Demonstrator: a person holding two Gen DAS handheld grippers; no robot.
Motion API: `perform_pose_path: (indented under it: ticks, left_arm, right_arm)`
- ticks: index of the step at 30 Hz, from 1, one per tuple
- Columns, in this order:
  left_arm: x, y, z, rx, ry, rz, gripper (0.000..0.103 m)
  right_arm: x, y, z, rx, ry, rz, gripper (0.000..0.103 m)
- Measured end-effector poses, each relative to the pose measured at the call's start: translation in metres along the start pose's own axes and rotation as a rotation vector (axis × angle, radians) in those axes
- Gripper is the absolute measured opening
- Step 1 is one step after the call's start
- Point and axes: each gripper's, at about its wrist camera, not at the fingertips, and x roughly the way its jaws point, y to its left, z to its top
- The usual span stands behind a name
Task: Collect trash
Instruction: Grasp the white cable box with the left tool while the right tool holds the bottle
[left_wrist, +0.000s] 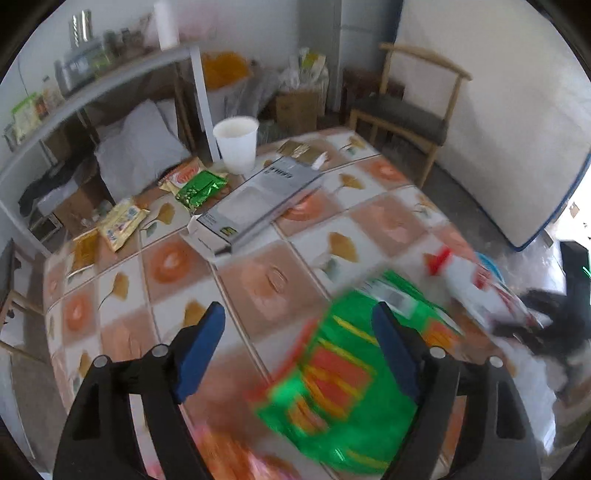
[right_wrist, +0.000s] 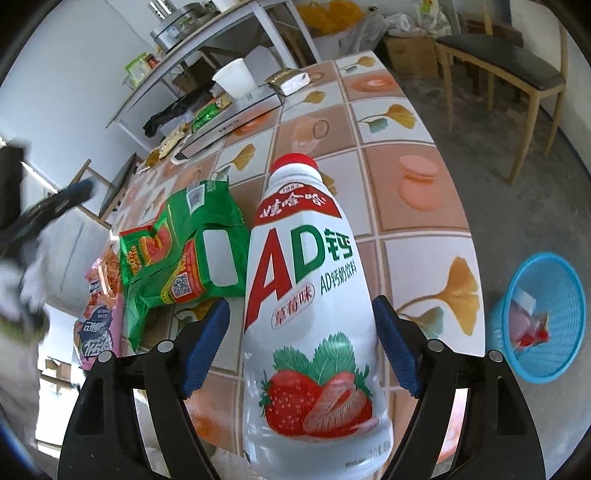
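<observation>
My left gripper (left_wrist: 300, 338) is open and hovers over a blurred green snack bag (left_wrist: 343, 373) on the tiled table (left_wrist: 258, 280); nothing sits between its pads. In the right wrist view the same green bag (right_wrist: 184, 258) lies flat, left of a white strawberry-drink bottle (right_wrist: 310, 295) with a red cap. My right gripper (right_wrist: 301, 343) is open with the bottle between its fingers. A gap shows at the left pad (right_wrist: 207, 347), while the right pad (right_wrist: 395, 350) is close against the bottle. The bottle (left_wrist: 469, 288) also shows, blurred, at the right of the left wrist view.
A blue mesh basket (right_wrist: 554, 266) with scraps stands on the floor right of the table. A pink wrapper (right_wrist: 98, 325) lies at the near left edge. A paper cup (left_wrist: 236, 144), a grey box (left_wrist: 258, 199) and small packets (left_wrist: 123, 221) sit at the far end. A chair (left_wrist: 406, 114) stands beyond.
</observation>
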Motion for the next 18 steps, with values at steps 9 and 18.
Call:
perform_pose_path:
  ticks: [9, 18]
  left_arm:
    - [0.116, 0.047, 0.088, 0.019, 0.054, -0.003, 0.085]
    - [0.177, 0.055, 0.133, 0.021, 0.1, -0.043, 0.089]
  right_arm:
    - [0.003, -0.008, 0.008, -0.018, 0.039, 0.047, 0.076]
    - [0.009, -0.016, 0.016, 0.01, 0.066, 0.097, 0.076]
